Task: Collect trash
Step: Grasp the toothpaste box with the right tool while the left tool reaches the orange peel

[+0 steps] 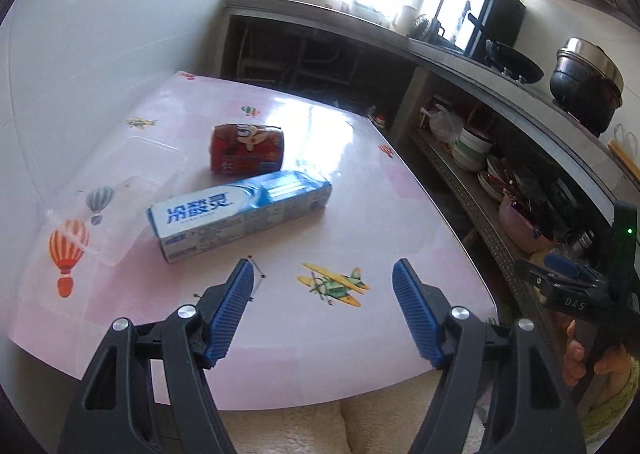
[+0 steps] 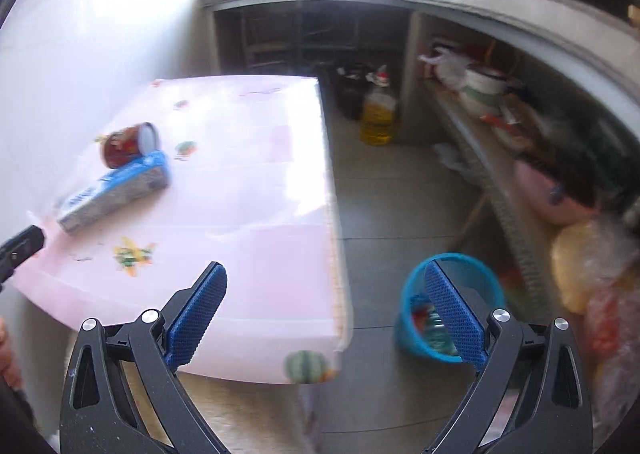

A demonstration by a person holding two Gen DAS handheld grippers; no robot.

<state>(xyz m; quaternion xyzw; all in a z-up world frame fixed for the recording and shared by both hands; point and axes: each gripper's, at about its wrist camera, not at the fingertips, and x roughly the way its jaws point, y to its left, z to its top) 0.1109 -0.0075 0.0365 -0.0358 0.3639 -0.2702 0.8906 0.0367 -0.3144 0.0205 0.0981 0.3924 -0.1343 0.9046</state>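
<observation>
Pink-clothed table point(image 1: 360, 214), printed with balloons and small planes, seen from both hand-held tools. On it, lying on its side, a crushed red can point(image 1: 247, 149); just in front and touching or nearly so, a blue-and-white toothpaste box point(image 1: 240, 214), laid flat and slanted. To the left of both, a clear plastic lid or tray point(image 1: 120, 198), hard to make out against the cloth. Left gripper point(image 1: 323, 282) hovered above the near table edge, blue pads spread wide, nothing between them, short of the box. Right gripper point(image 2: 326, 286) likewise gaped empty, held past the table's right corner over the tiled floor. Beyond its right finger, on that floor, a blue wastebasket point(image 2: 416, 318) with coloured scraps already inside. Further back, a yellow oil bottle point(image 2: 378, 116) beside open shelves of bowls.
</observation>
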